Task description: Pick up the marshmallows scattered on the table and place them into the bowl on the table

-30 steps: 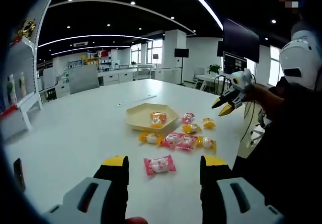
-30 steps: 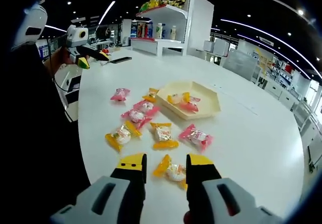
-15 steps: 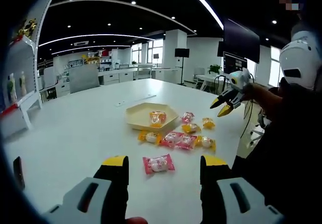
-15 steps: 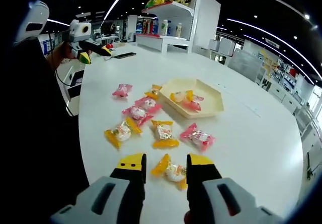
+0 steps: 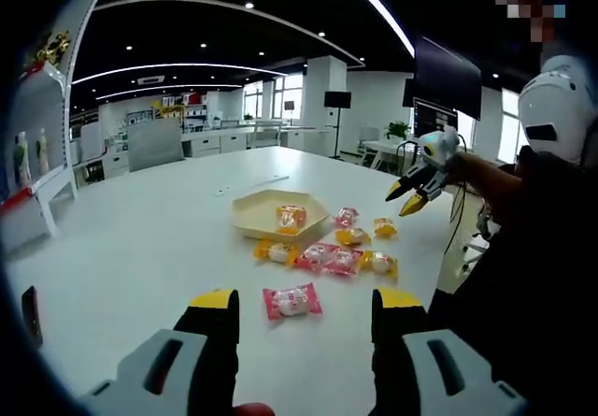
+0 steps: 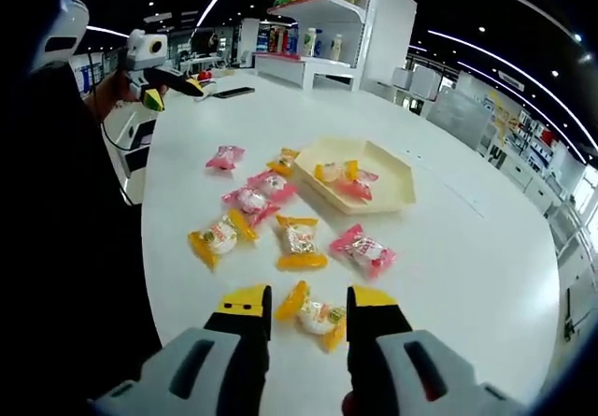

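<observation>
A cream hexagonal bowl (image 5: 248, 222) (image 6: 393, 188) stands mid-table with a couple of wrapped marshmallows (image 5: 291, 217) (image 6: 341, 178) inside. Several more lie scattered on the white table. A pink marshmallow (image 5: 292, 300) lies just ahead of my open left gripper (image 5: 306, 315), apart from its jaws. An orange marshmallow (image 6: 313, 315) lies on the table between the tips of my open right gripper (image 6: 308, 321). Further marshmallows are pink (image 6: 364, 250), orange (image 6: 301, 243) and yellow (image 6: 215, 238). A hand holds the right gripper (image 5: 404, 198) above the table's far right side, and the left gripper (image 6: 166, 87) shows at the far left.
The person's dark clothing covers the right of the left gripper view and the left of the right gripper view, along the table's edge. A white shelf with bottles (image 6: 308, 42) stands behind. A dark phone (image 6: 229, 92) lies at the table's far end.
Both views have shifted slightly with the hands. In the left gripper view the right gripper has drifted a little leftward. The marshmallows and bowl lie where they were.
</observation>
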Available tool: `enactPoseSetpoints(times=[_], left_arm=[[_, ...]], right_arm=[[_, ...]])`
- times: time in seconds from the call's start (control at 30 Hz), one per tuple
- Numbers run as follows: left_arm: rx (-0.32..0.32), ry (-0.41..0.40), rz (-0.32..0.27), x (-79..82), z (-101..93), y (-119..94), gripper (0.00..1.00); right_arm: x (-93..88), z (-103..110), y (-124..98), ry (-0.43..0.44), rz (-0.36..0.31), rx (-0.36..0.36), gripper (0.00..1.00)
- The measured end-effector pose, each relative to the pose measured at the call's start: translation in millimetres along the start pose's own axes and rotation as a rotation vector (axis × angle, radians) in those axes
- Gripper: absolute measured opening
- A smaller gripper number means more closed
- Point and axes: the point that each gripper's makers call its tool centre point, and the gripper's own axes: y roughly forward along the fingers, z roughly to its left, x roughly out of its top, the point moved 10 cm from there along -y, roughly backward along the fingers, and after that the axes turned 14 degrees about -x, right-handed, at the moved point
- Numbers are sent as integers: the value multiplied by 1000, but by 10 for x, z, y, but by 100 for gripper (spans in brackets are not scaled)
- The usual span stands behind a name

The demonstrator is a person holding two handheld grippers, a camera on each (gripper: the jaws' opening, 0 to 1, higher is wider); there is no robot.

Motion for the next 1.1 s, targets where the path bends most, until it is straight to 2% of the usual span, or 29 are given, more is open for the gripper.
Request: enactPoseSetpoints(times=[0.77, 1.1], left_arm=[[-9, -12, -5, -55, -15, 23, 57], [-5, -16, -2, -56, -7, 29, 57]], right_arm=[[7, -40, 108, -119, 66, 33, 32], [2, -43, 179, -178, 83, 68, 32]])
